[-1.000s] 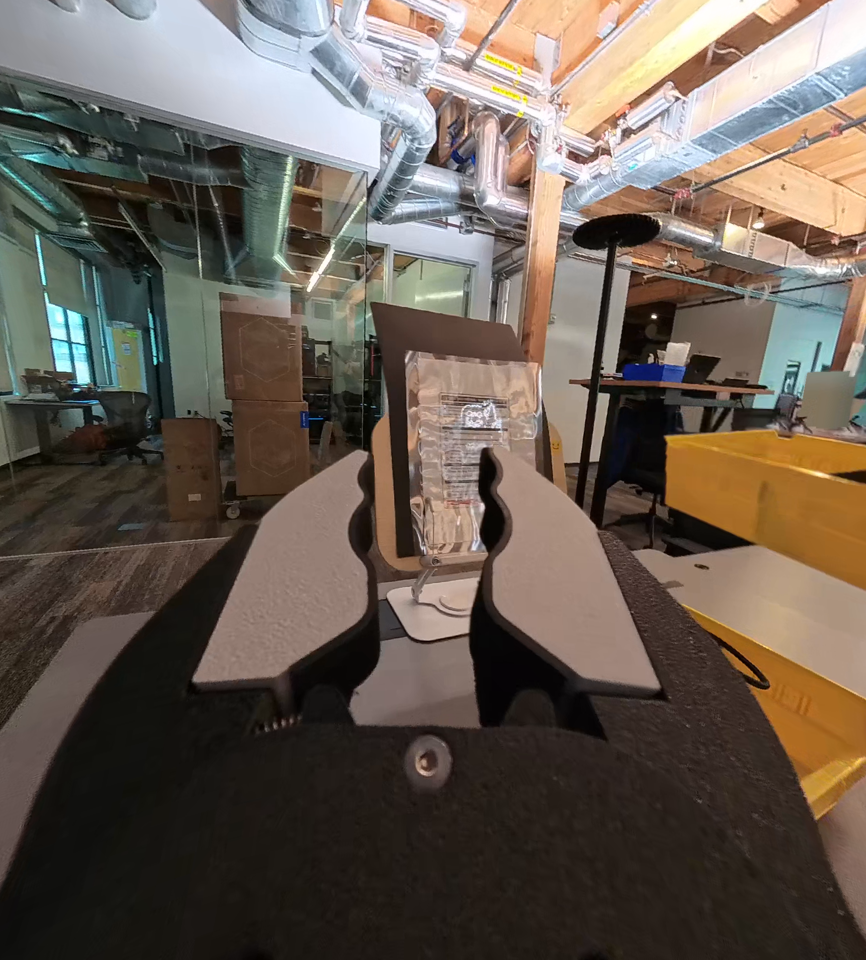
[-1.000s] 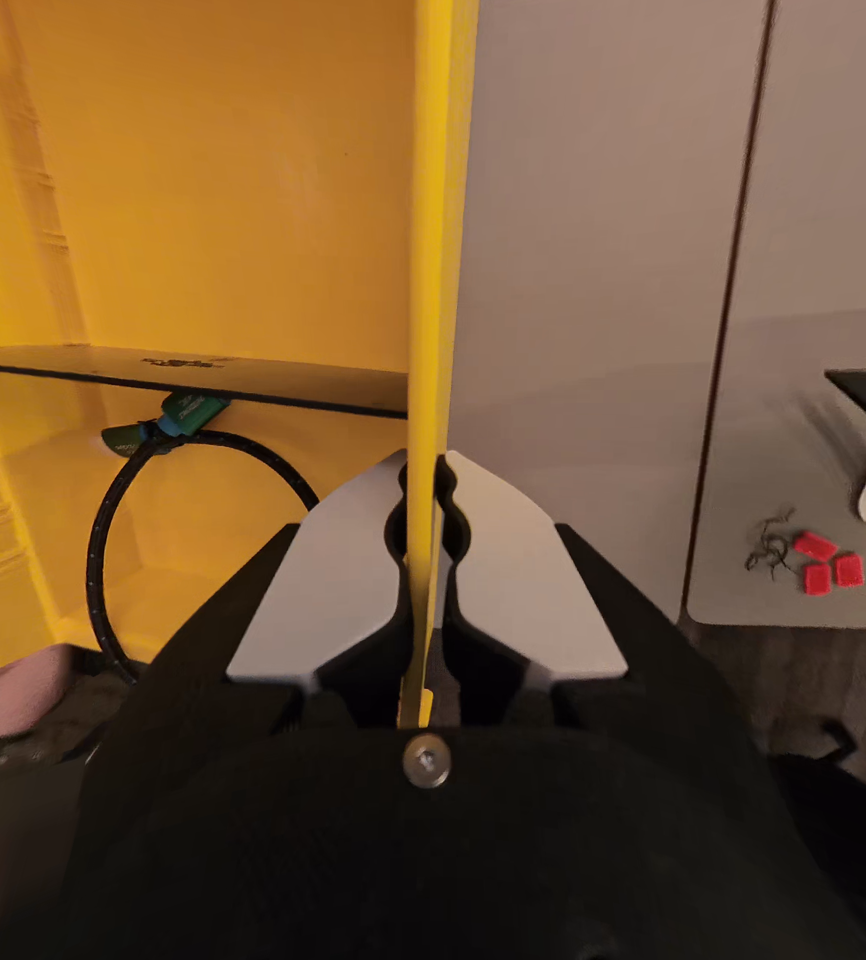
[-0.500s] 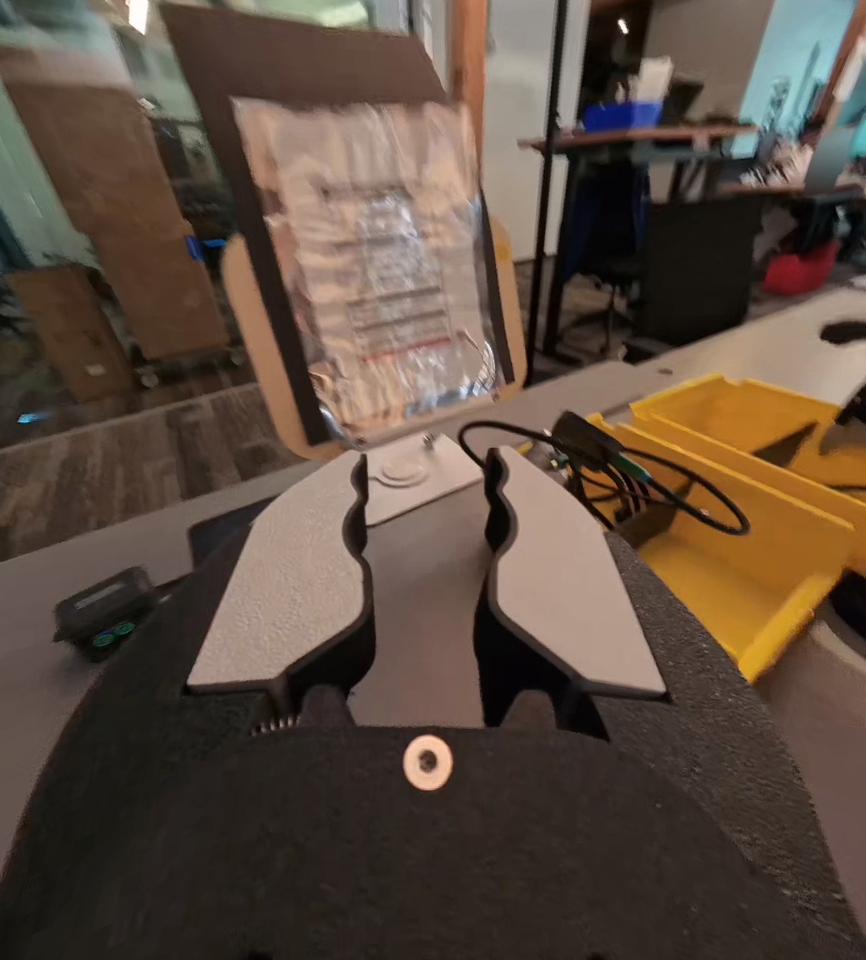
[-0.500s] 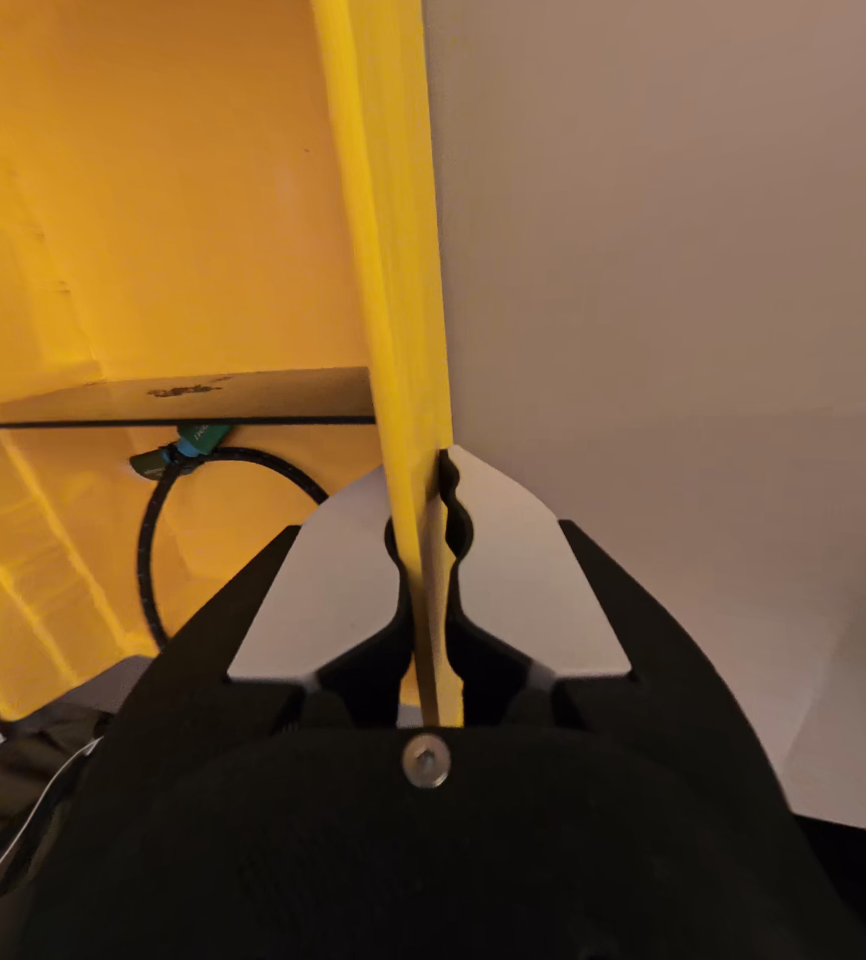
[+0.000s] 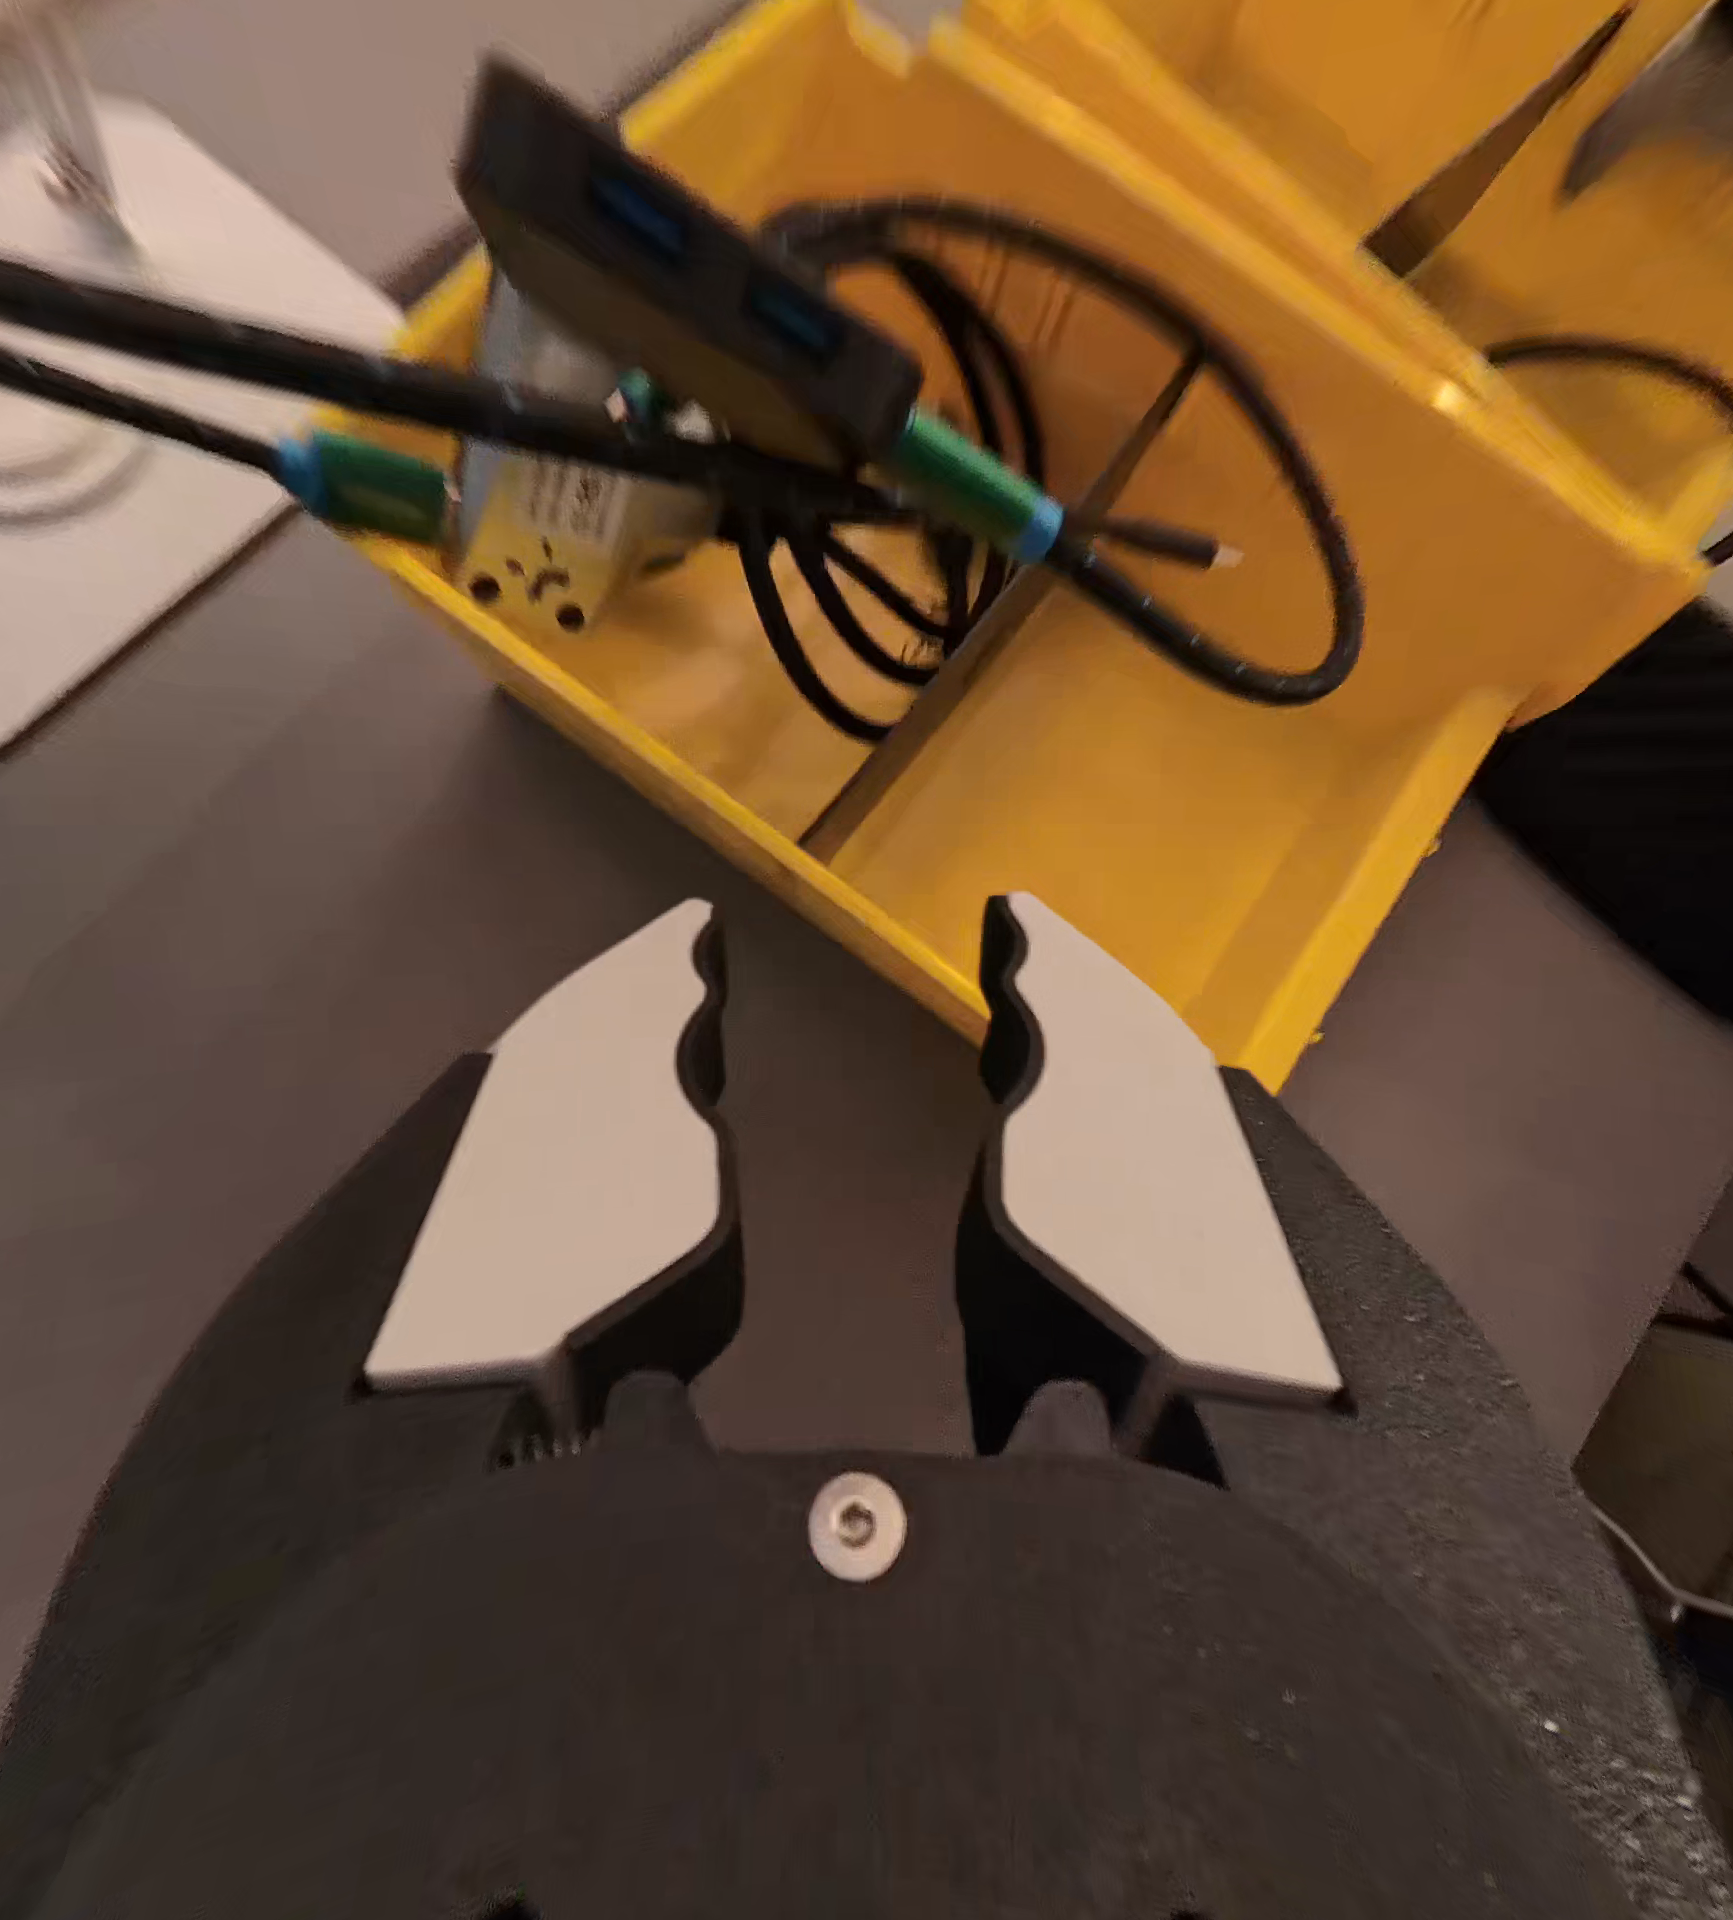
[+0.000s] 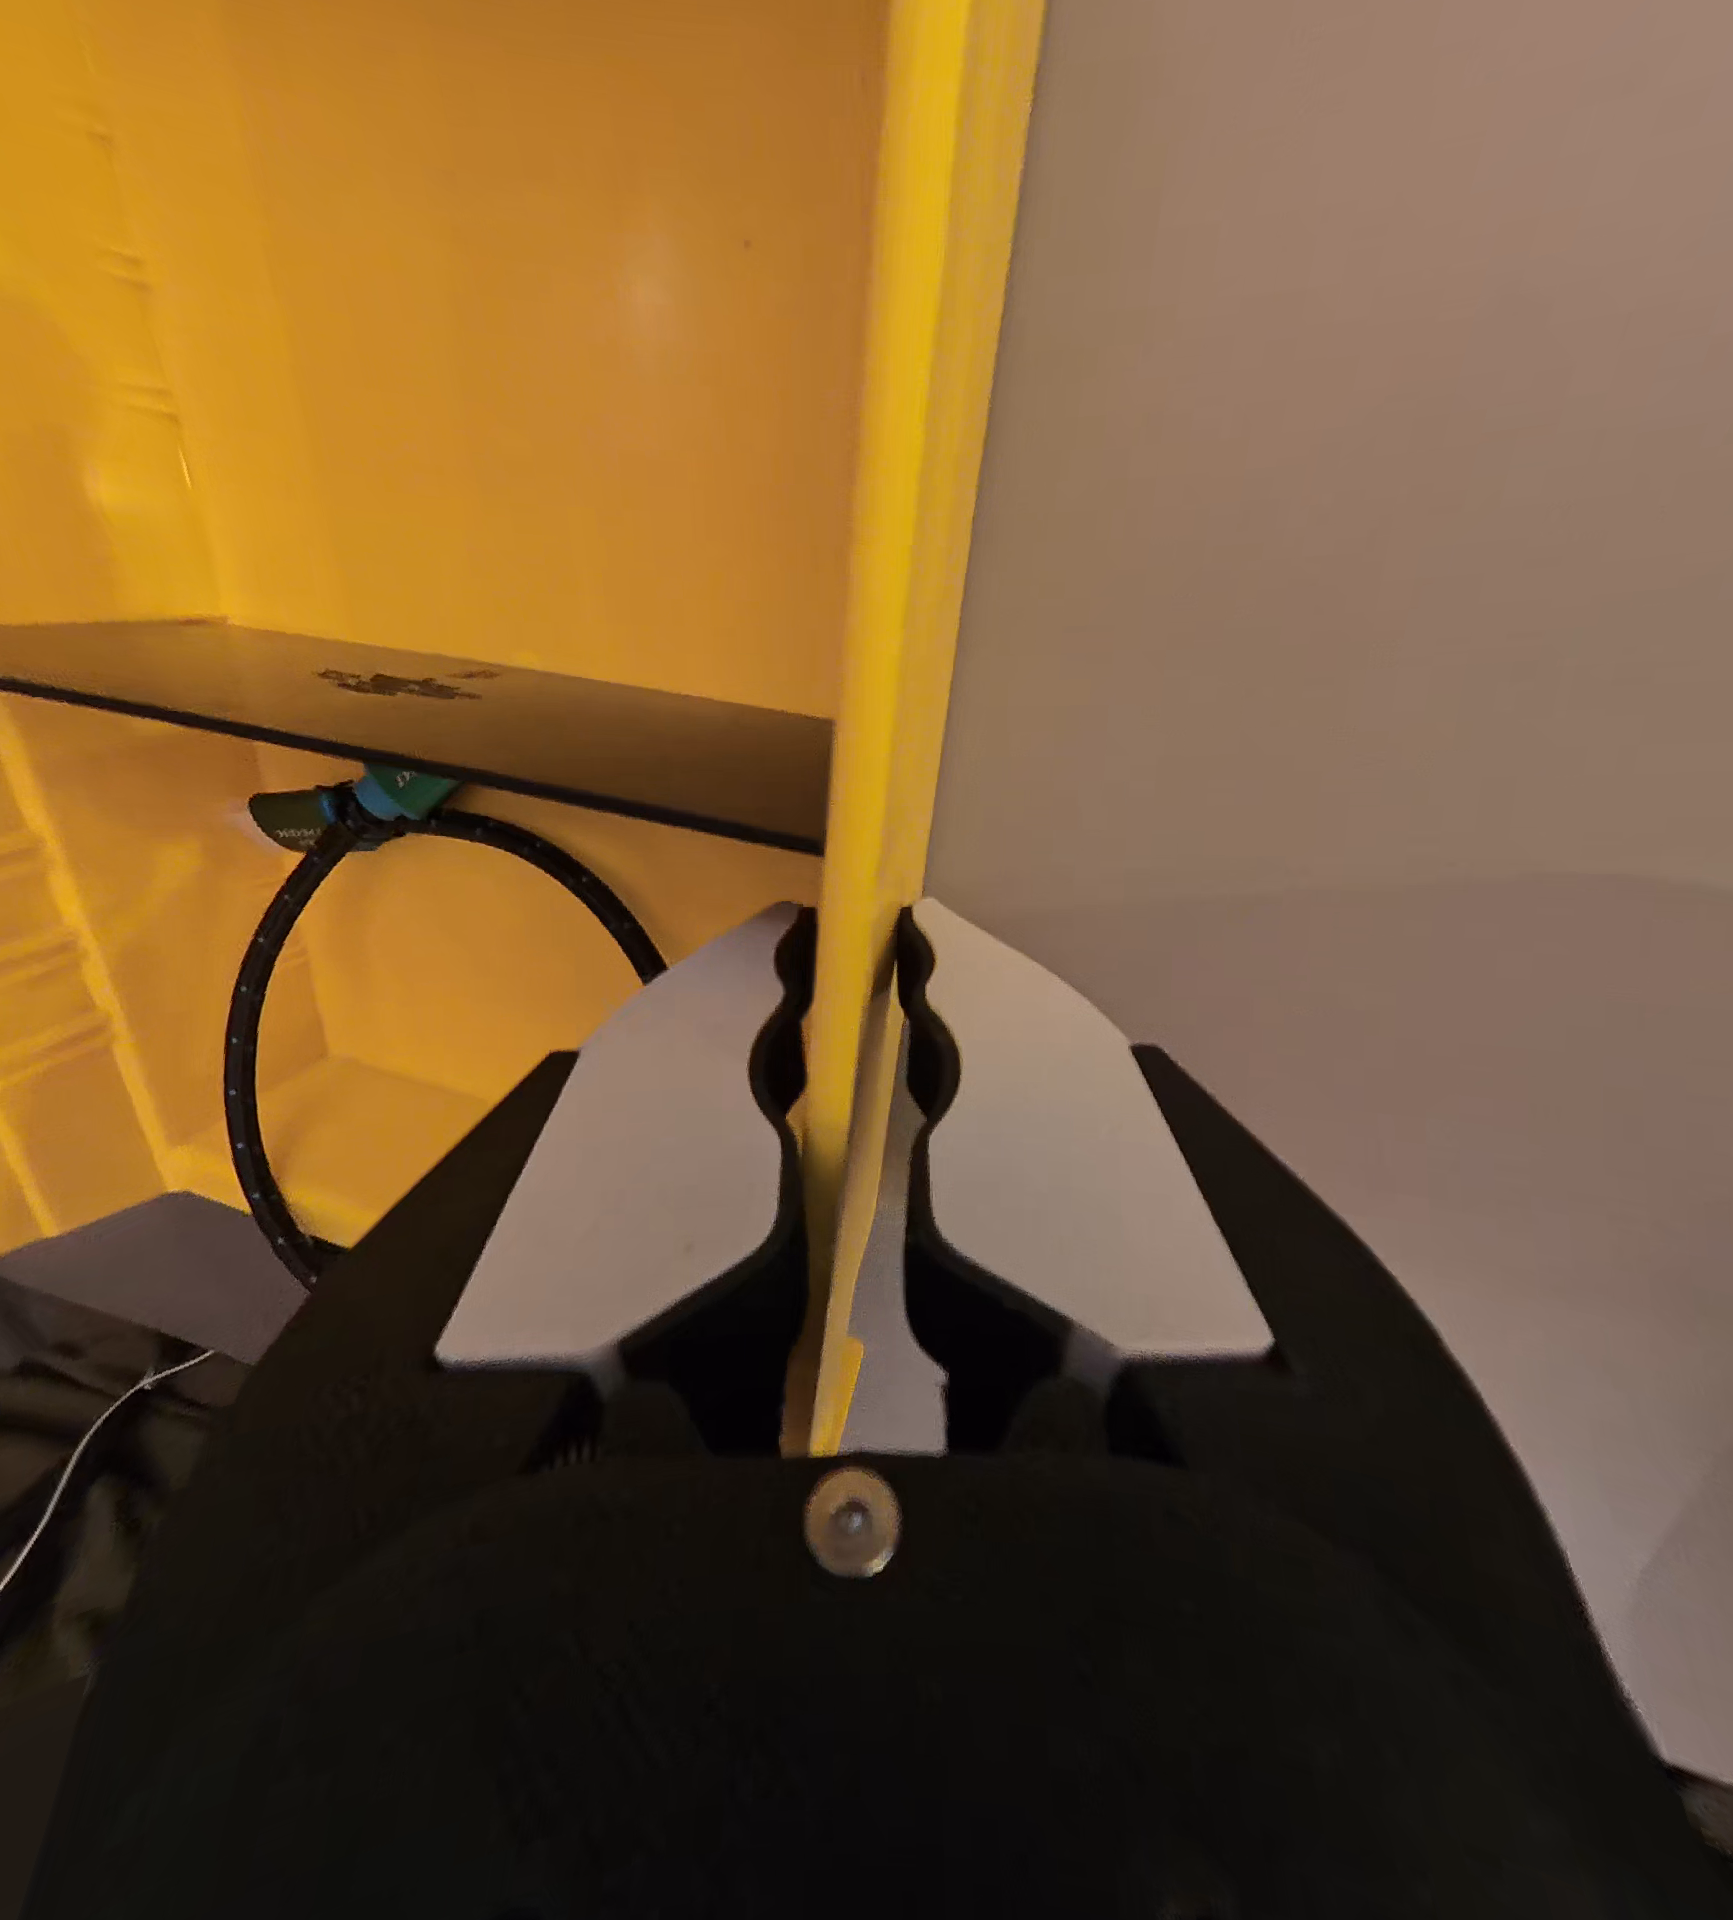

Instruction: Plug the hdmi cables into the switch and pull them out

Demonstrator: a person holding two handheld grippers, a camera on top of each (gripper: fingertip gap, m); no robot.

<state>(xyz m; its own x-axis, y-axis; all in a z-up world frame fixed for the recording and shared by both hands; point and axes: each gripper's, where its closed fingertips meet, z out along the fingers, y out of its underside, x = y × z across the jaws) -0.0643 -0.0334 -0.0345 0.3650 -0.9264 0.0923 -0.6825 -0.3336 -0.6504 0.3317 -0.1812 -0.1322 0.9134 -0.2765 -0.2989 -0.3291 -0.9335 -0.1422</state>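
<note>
In the left wrist view a black switch (image 5: 675,301) with blue ports lies tilted at the far end of a yellow bin (image 5: 1101,831). Cables with green plugs (image 5: 966,488) and coiled black cable (image 5: 1340,582) lie around it. It is too blurred to tell which plugs are seated. My left gripper (image 5: 851,914) is open and empty, just above the bin's near rim. My right gripper (image 6: 854,914) is shut on the yellow bin wall (image 6: 945,416). Inside that bin a looped black cable (image 6: 249,1039) with a green plug (image 6: 405,795) lies under a black divider (image 6: 426,696).
A white stand base (image 5: 62,468) sits on the grey table (image 5: 166,987) left of the bin. A black divider (image 5: 997,644) splits the bin. A second yellow bin (image 5: 1361,156) stands behind it. A silver box (image 5: 571,509) rests in the far compartment. The gap from one gripper's tips to the other's is roughly 45 centimetres. To reach the black switch (image 5: 675,301) in a straight line is about 8 centimetres for my left fingers, about 40 centimetres for my right.
My left gripper has tipped down from the room view and moved over to the yellow bin, still open. My right gripper stays shut on the bin wall, with only a slight shift.
</note>
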